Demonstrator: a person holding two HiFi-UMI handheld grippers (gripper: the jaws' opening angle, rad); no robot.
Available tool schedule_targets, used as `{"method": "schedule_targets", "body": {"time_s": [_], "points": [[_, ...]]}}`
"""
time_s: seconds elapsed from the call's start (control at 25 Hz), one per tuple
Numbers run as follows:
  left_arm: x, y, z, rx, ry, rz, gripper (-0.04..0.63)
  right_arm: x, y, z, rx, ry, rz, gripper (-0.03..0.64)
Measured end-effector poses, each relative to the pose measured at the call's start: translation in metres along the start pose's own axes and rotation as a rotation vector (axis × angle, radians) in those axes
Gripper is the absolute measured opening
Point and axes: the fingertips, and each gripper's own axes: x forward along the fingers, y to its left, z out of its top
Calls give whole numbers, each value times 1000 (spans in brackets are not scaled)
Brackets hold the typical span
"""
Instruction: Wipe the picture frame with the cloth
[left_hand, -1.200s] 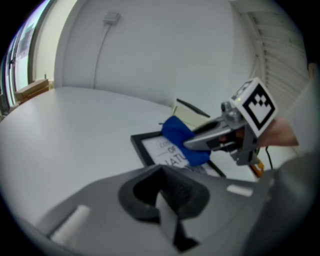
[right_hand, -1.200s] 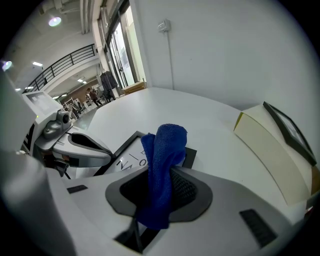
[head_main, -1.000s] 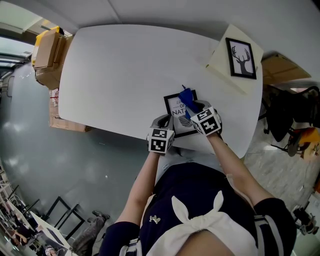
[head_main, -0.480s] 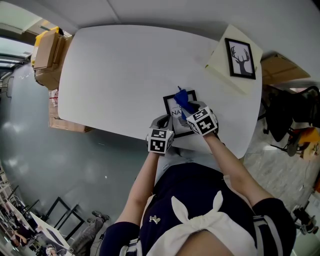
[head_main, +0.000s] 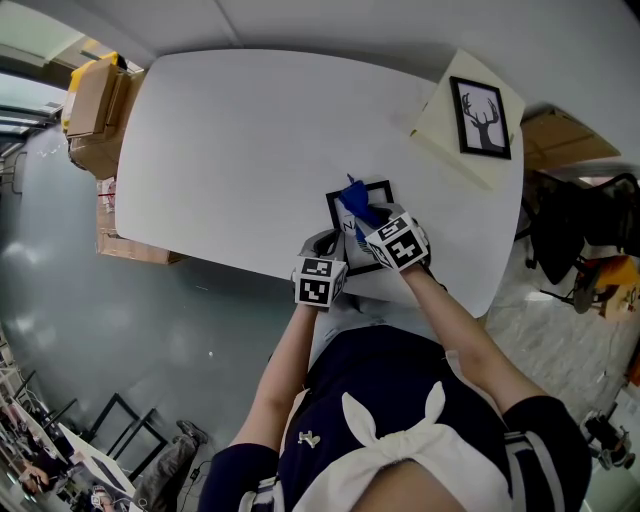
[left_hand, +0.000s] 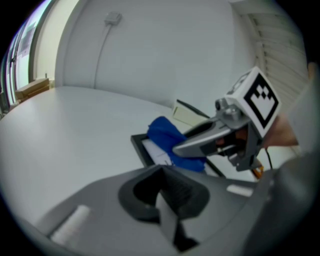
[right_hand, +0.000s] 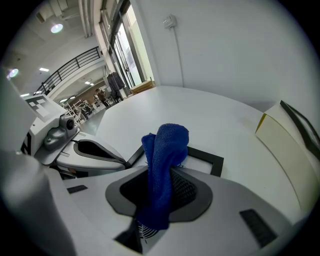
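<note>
The person's two forearms reach from 6 o'clock up to the near edge of the white table, one gripper in each hand. The left gripper sits nearest, at about 7 o'clock of the picture frame. Its jaws are drawn together with nothing visible between them. The right gripper view shows their tips at the frame's near left corner, though whether they touch it cannot be told. Just to its right, the right gripper is clenched on the blue cloth. The cloth runs up through the jaws as a folded wad and bends over past their tips. In the head view the cloth lies over the frame's far left part, toward 11 o'clock of the frame, and the left gripper view shows it bunched on the glass beneath the right gripper's fingers. The frame is black, lies flat close to the table's near edge at roughly 5 o'clock of the table's middle, and holds a white sheet with dark lettering. Well apart from it, at 2 o'clock near the table's far right corner, a second black frame with an antler print rests on a cream box. Off the table at 10 o'clock, cardboard boxes are stacked on the floor.
</note>
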Motion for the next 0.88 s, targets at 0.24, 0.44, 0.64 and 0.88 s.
{"method": "schedule_targets", "body": {"time_s": [0.24,0.44,0.64,0.88], "points": [[1,1,0,-17,3,3,0,5,8,4,-14,2,22,104],[0,2,-1,-46,51,12,0,7,12,5,-45,10,28,104],[-2,1,-8,-26,72,25,0,8,12,5,-56,15,25,104],[-8,-1,-11,-31,78,27,0,8,12,6,-61,23,18,104]]}}
